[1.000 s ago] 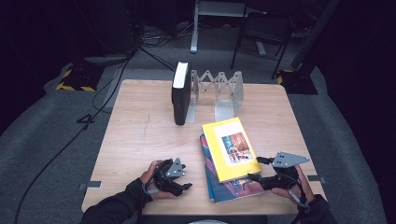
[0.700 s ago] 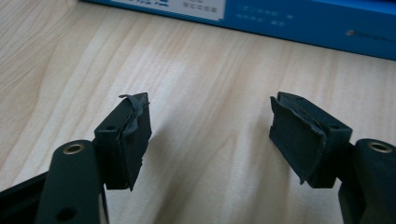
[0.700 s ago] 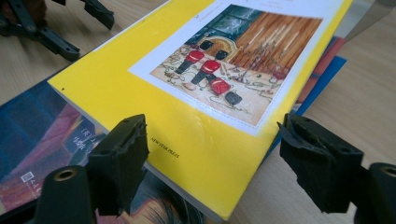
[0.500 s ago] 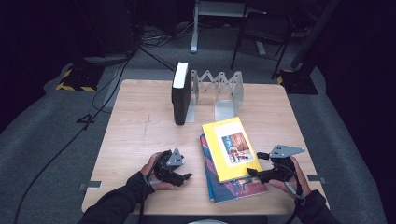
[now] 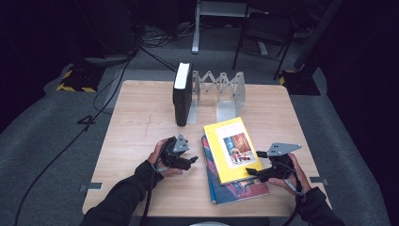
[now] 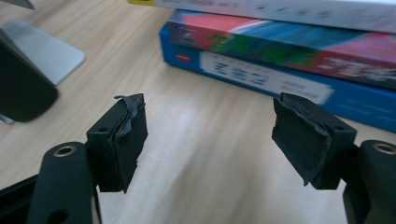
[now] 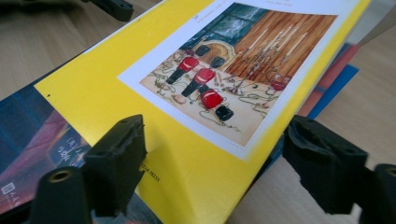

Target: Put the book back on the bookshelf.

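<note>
A yellow book [image 5: 232, 148] with a picture on its cover lies on top of a blue book [image 5: 237, 189] near the table's front right. My right gripper [image 5: 251, 172] is open at the yellow book's [image 7: 187, 88] near right corner, one jaw over the cover and one beyond its edge. My left gripper [image 5: 193, 159] is open just left of the stack, low over bare wood, its jaws facing the blue book's spine [image 6: 280, 70]. A black book [image 5: 182, 93] stands upright at the left end of a metal rack [image 5: 221, 89].
The wooden table [image 5: 136, 127] has bare room on its left half. The rack's grey base plate [image 6: 42, 51] and the black book's corner [image 6: 18, 88] lie off to the left in the left gripper view. Cables and chair legs are on the floor behind.
My right gripper has moved left toward the yellow book's corner. My left gripper has shifted slightly right and forward toward the stack.
</note>
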